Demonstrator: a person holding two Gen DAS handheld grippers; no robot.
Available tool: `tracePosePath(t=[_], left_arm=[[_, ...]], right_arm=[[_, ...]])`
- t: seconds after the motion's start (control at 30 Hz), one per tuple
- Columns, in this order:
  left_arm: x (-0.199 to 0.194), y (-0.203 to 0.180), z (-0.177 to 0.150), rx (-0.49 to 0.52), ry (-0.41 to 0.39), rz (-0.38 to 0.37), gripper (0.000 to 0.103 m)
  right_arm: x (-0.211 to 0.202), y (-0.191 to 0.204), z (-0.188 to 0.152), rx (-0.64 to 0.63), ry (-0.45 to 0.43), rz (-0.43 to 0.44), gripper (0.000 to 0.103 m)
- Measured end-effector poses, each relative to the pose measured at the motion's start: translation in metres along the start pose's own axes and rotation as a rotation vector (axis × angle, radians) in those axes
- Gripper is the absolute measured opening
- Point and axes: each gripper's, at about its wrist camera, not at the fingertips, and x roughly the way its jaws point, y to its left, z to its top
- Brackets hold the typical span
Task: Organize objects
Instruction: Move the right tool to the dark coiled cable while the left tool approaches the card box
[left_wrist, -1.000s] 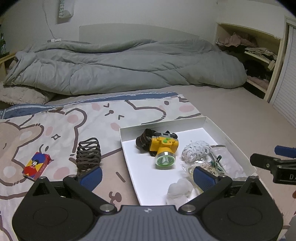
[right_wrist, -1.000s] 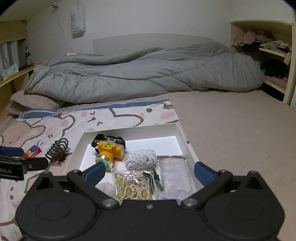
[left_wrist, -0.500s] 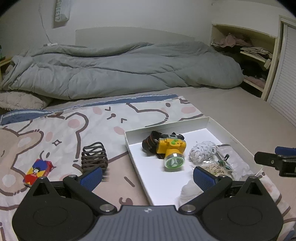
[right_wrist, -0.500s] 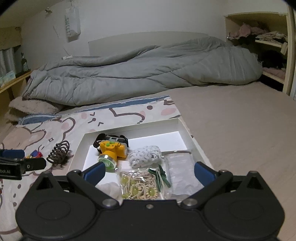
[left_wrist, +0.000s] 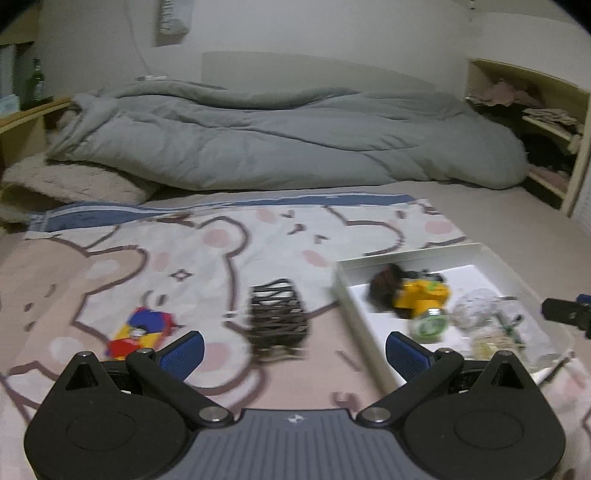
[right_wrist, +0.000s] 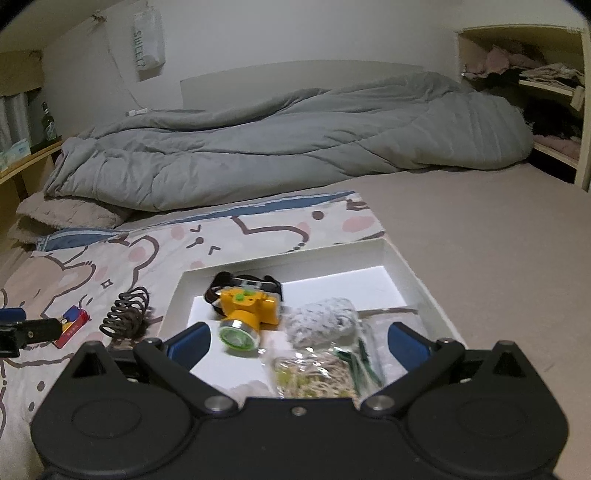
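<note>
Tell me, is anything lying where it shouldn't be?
Two things lie outside the white box: a dark spiral hair tie and a small red packet, both on the bear blanket beside it. Everything else is inside.

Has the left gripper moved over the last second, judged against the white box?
Yes. The left gripper swung left: the white box slid rightward in its view, and the dark spiral hair tie now sits ahead.

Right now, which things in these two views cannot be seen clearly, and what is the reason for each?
- Left wrist view: motion blur smears the dark coil and small red box; the print is unreadable.
- Right wrist view: the right tool body hides the near part of the white tray and the clear bag of small items.
- Right wrist view: the left tool is cut by the edge and partly covers the red box.
</note>
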Motion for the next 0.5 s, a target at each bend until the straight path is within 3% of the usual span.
tracePosePath(t=[0.2, 0.5], left_arm=[[0.005, 0.038, 0.001, -0.058, -0.007, 0.017, 0.103], [0.01, 0.092, 0.002, -0.13, -0.054, 0.102, 0.103]], right_arm=[[0.012, 0.028, 0.005, -0.005, -0.005, 0.033, 0.103], [0.029, 0.086, 0.016, -0.013, -0.05, 0.124, 0.103]])
